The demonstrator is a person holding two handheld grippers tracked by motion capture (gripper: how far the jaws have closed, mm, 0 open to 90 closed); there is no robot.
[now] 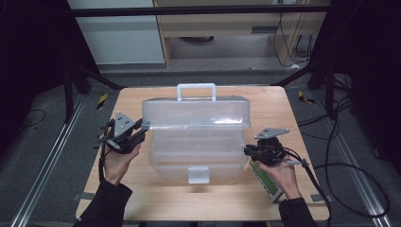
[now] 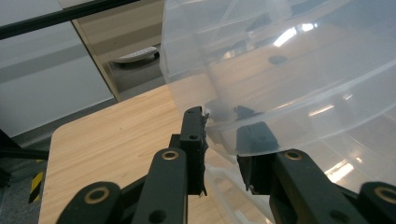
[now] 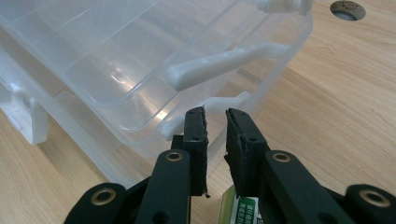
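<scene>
Green-labelled pack (image 1: pixel 266 180) lies nearest, by the right hand. Right gripper (image 3: pixel 215 114): jaws a narrow gap apart, nothing between, tips just beside the box's end wall. Left gripper (image 2: pixel 226 122): jaws straddle the raised tier's rim; grip uncertain. Clear ribbed plastic box (image 1: pixel 198 137) mid wooden table (image 1: pixel 142 189), white handle (image 1: pixel 196 90) far side.

One clear plastic storage box (image 1: pixel 198 137) stands on one wooden bench (image 1: pixel 283 109), with one carry handle (image 1: pixel 196 90) and one front latch (image 1: pixel 198 174). One green-and-white carton (image 1: pixel 267 182) lies beside it. Two claws are present, left claw (image 1: pixel 137 131) and right claw (image 1: pixel 250 152).
</scene>
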